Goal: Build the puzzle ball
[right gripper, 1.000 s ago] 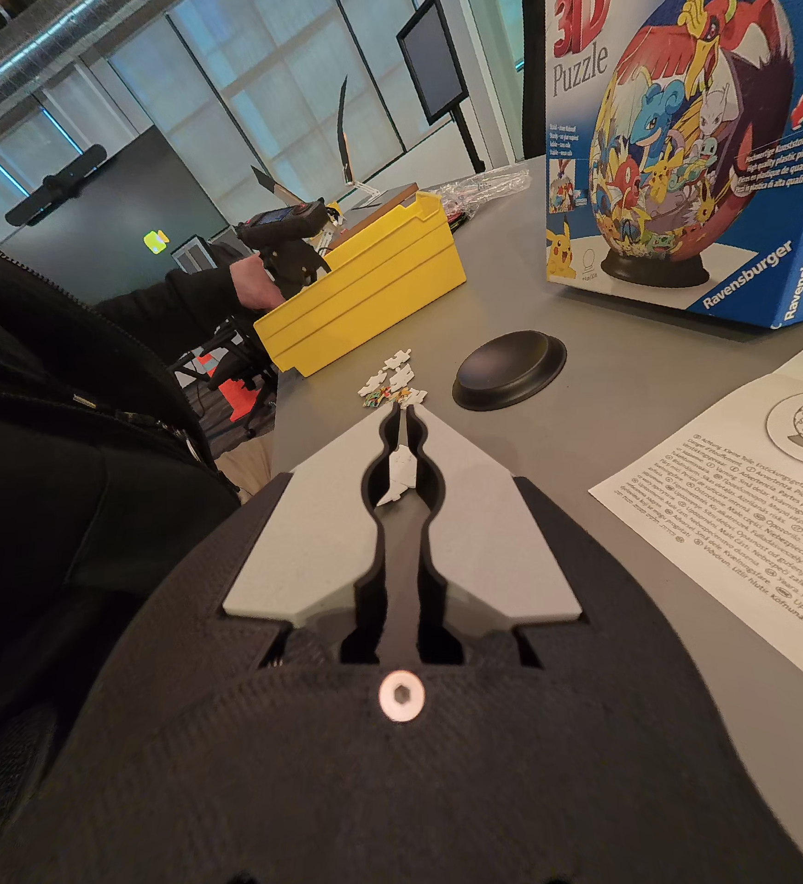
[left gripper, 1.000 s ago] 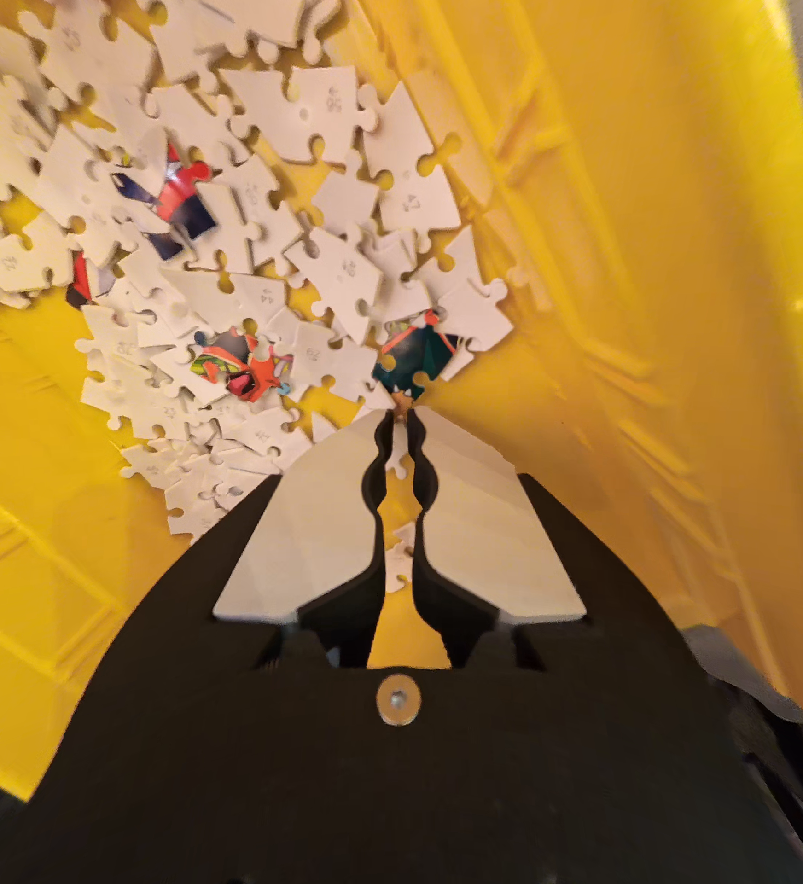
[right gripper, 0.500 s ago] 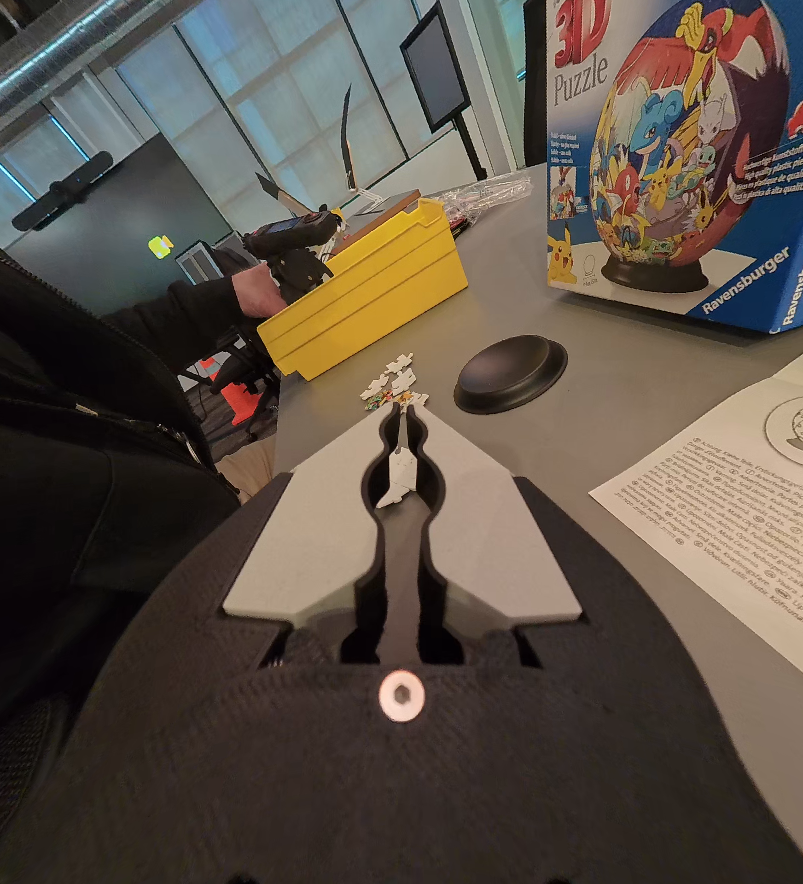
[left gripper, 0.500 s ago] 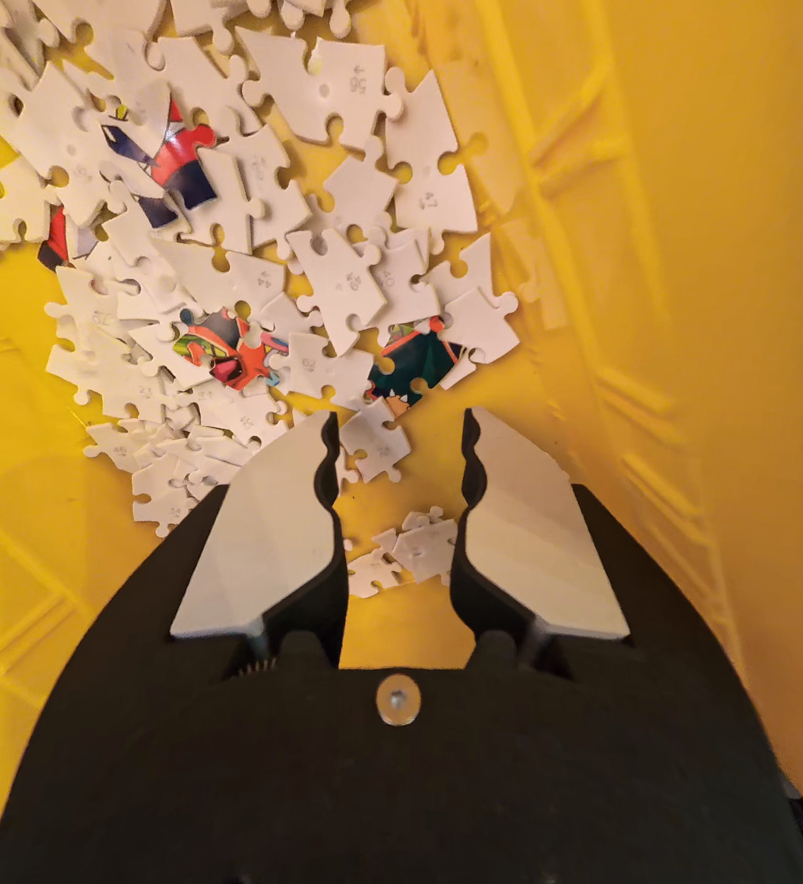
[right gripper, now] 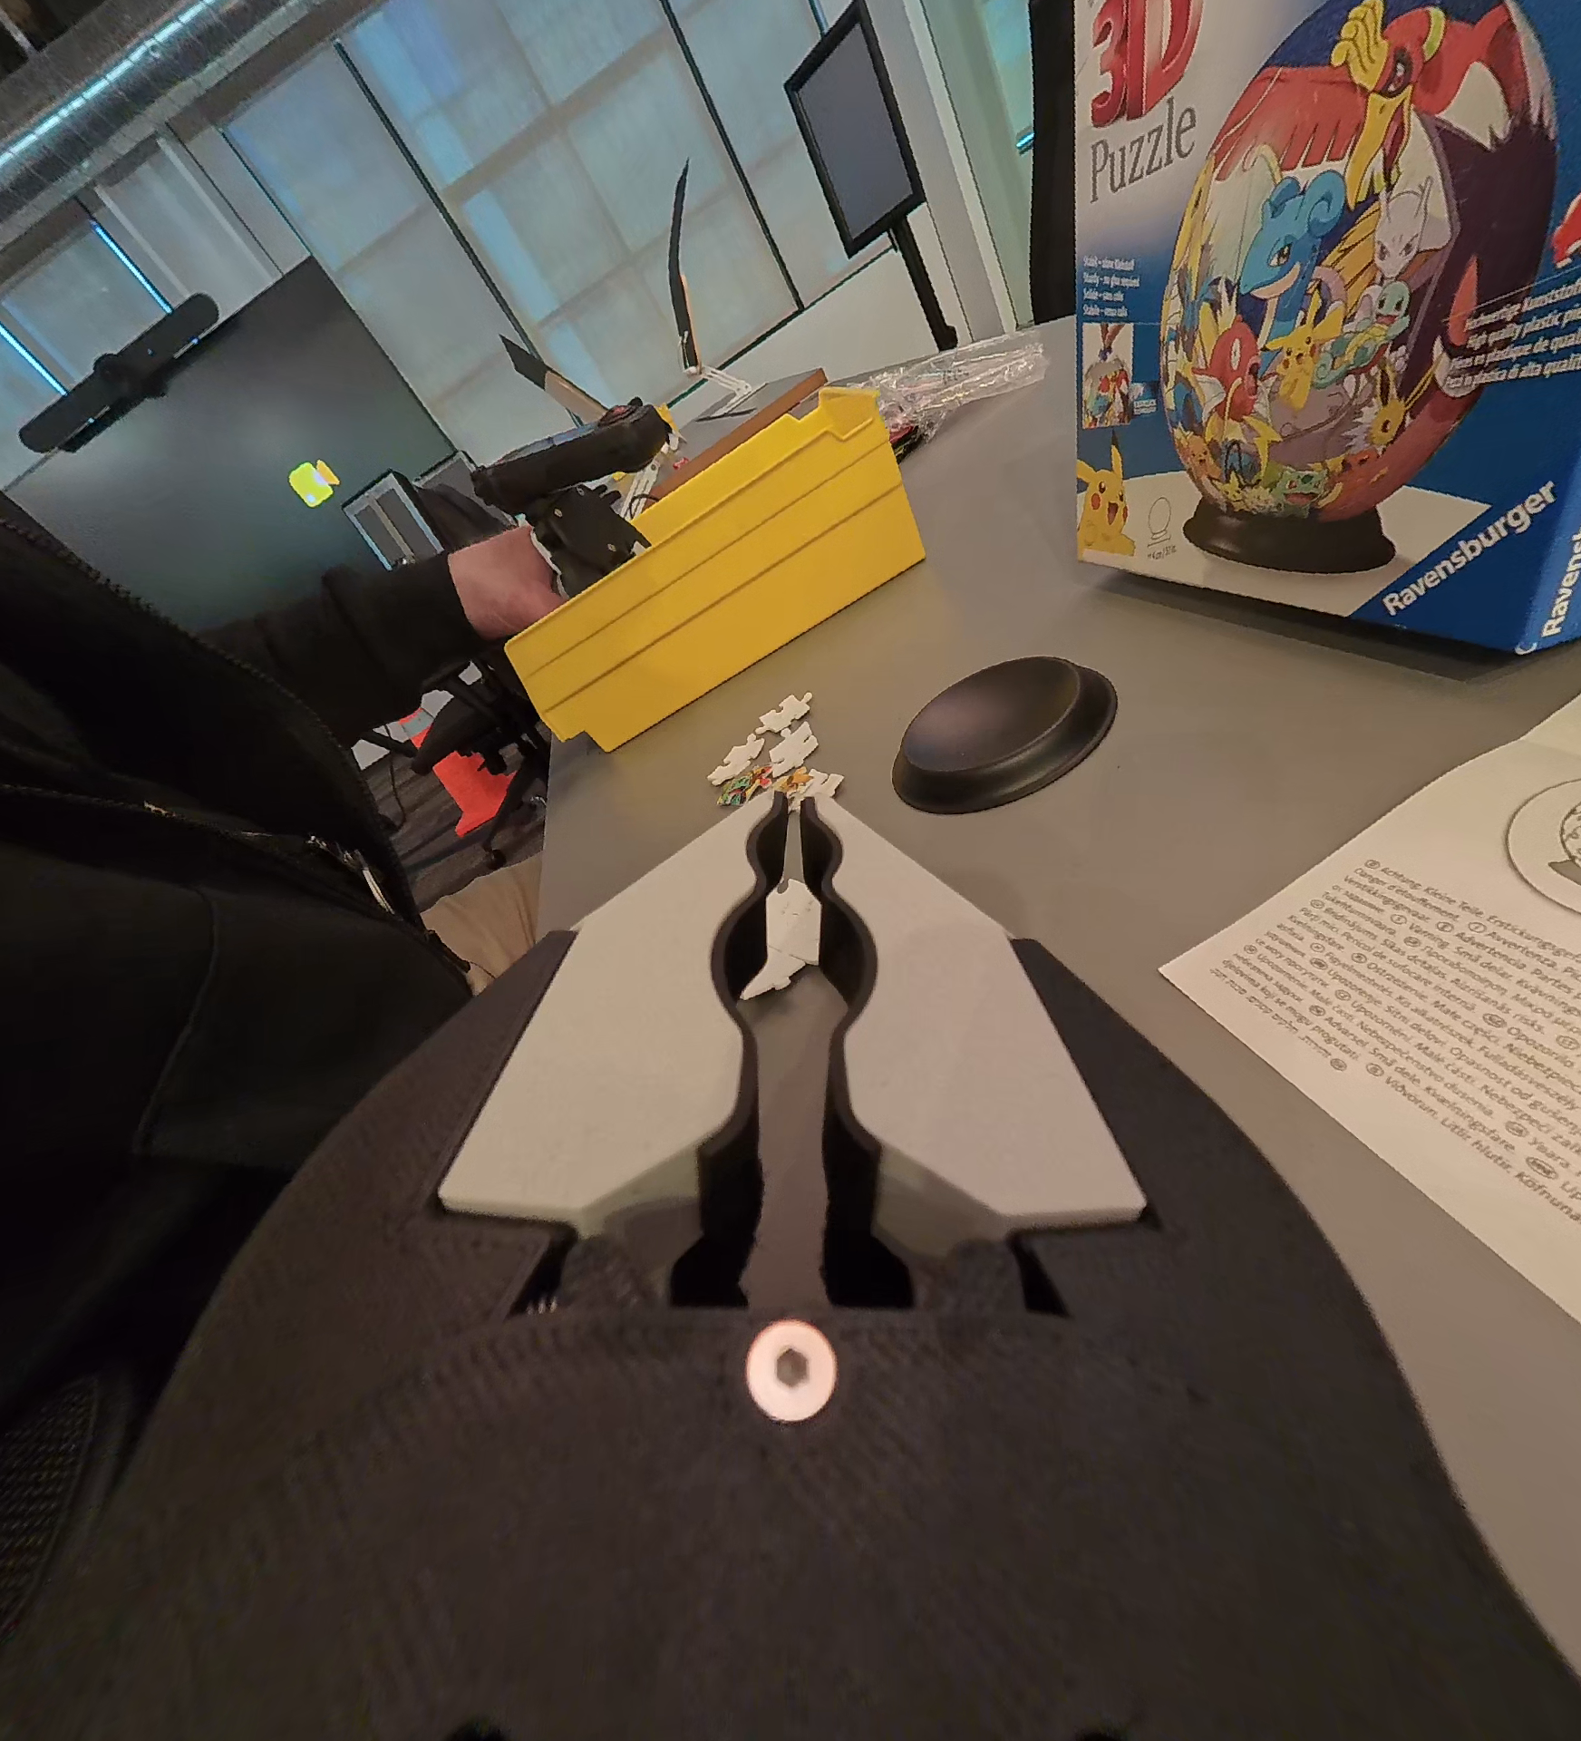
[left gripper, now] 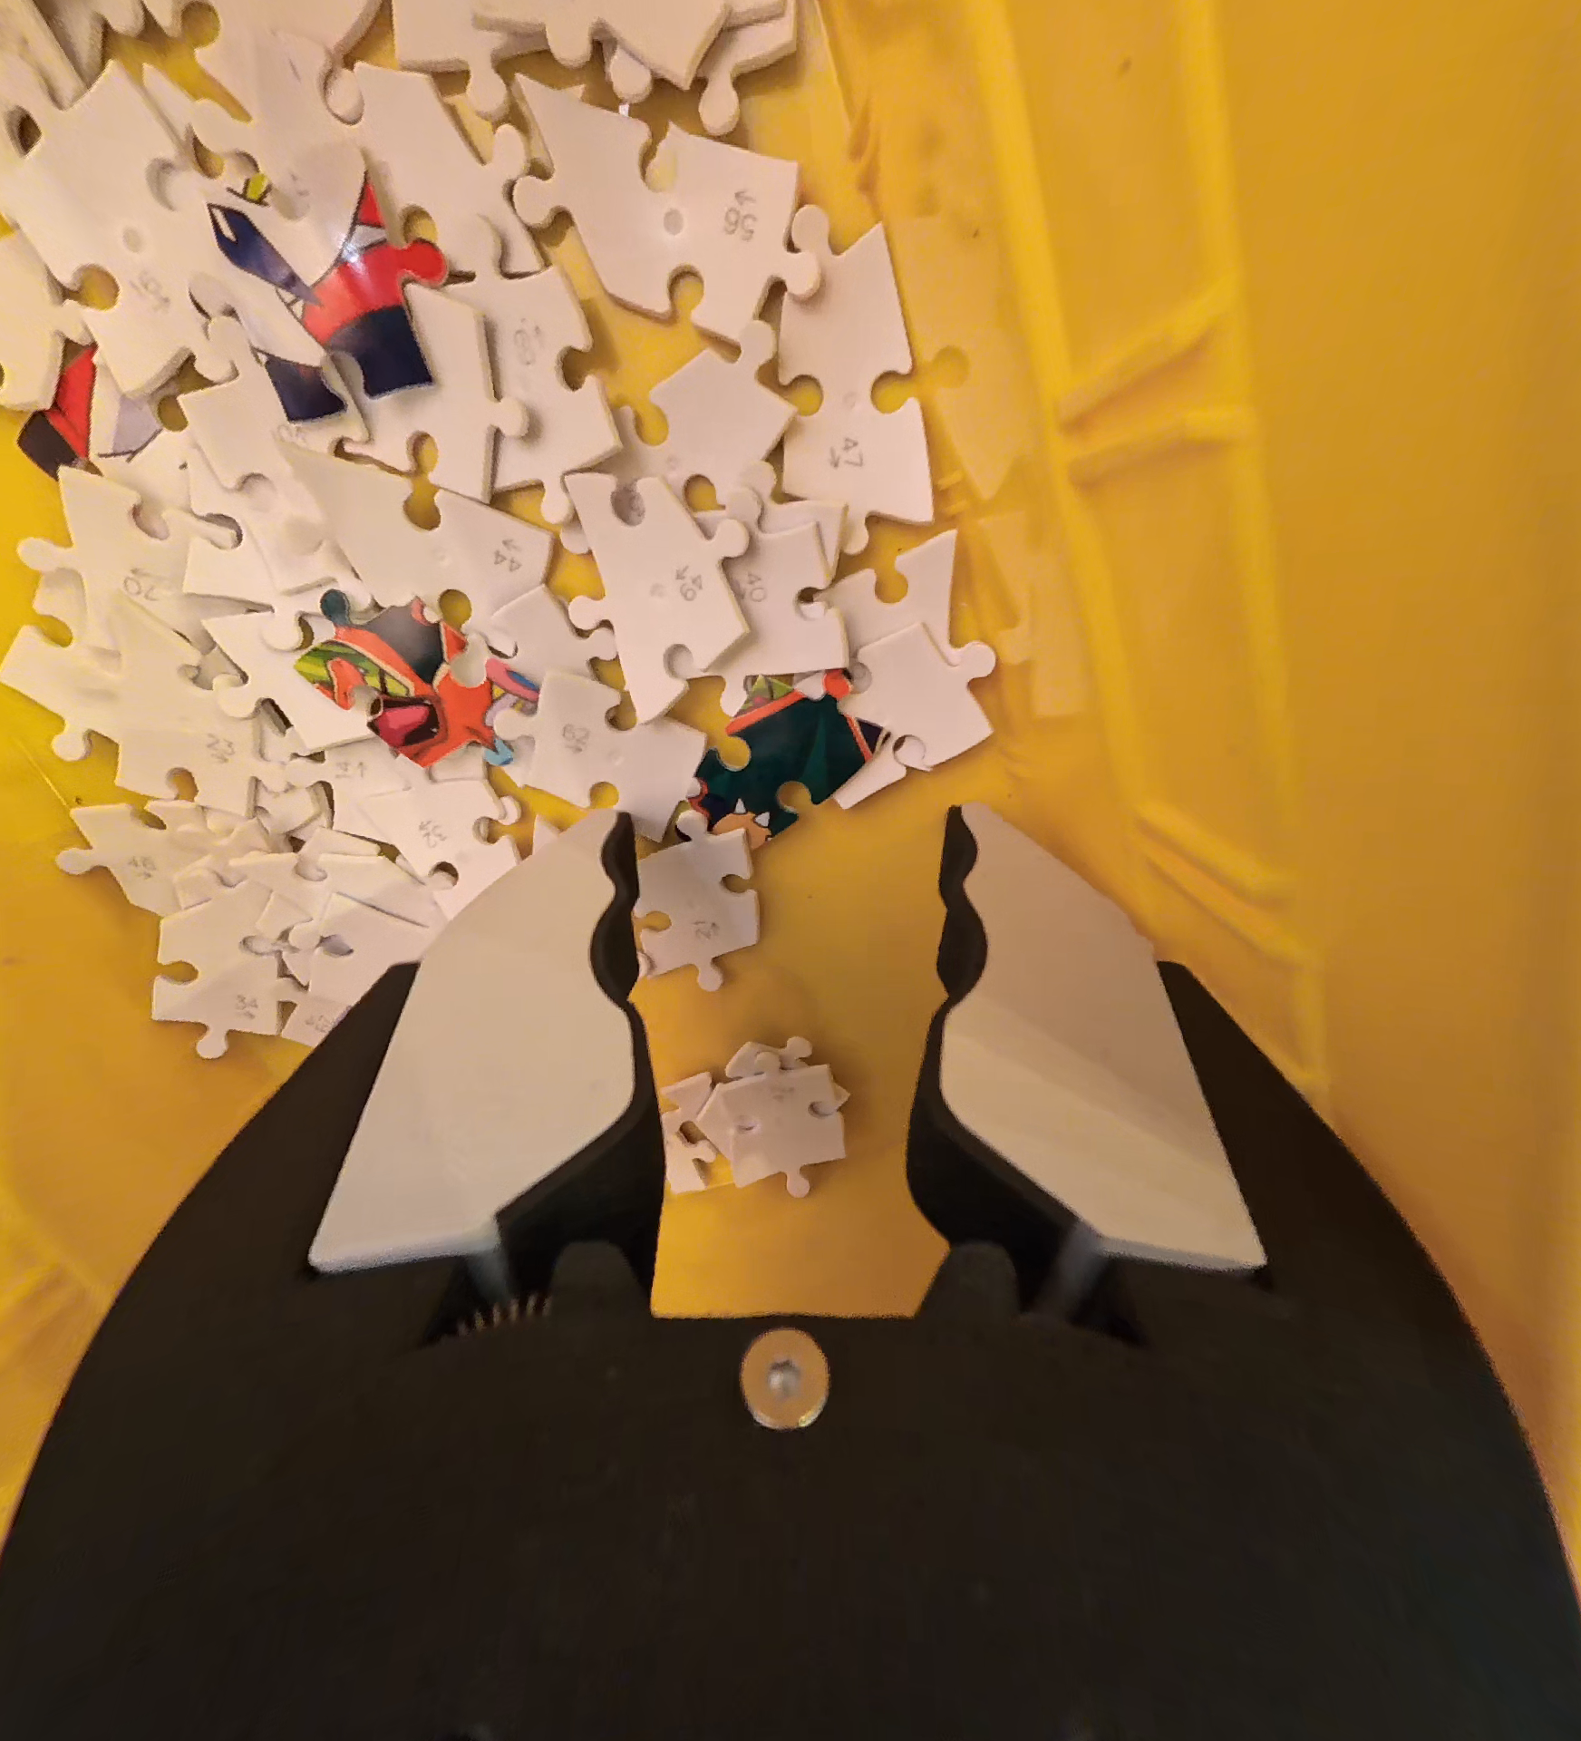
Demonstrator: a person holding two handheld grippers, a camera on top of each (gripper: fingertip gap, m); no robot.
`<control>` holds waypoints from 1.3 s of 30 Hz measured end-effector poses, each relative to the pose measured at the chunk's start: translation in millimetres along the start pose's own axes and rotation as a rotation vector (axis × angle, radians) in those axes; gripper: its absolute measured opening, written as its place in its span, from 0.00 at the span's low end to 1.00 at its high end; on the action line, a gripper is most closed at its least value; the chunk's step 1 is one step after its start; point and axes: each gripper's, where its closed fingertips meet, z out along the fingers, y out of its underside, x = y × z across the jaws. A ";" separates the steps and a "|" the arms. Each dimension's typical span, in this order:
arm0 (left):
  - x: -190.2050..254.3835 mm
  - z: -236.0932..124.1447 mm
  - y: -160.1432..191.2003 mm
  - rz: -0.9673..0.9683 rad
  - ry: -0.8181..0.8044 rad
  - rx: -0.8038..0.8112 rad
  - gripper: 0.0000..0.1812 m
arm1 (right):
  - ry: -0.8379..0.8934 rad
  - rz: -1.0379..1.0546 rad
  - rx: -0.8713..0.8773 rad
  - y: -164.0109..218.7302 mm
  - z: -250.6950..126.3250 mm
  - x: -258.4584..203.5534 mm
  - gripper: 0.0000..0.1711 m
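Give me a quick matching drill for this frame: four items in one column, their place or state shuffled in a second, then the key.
Items
1. left gripper
2. right gripper
3. black stand
4. puzzle box

Place or state
A. shut on a white puzzle piece
B. on the grey table, just beyond the right gripper's tips and to their right
C. open, inside the yellow bin, over loose pieces
D. upright at the far right of the table

Pairs: 1-C, 2-A, 3-B, 4-D
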 end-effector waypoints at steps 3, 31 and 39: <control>5.9 0.8 -5.1 -0.027 0.011 0.026 0.35 | 0.000 -0.001 0.000 0.1 0.1 -0.1 0.01; -33.8 -6.7 20.7 -0.049 -0.051 -0.017 0.15 | 0.003 -0.003 -0.018 2.4 2.0 0.2 0.01; -42.0 -17.2 17.3 -0.036 -0.085 0.040 0.06 | 0.003 -0.003 -0.018 2.4 1.9 0.0 0.01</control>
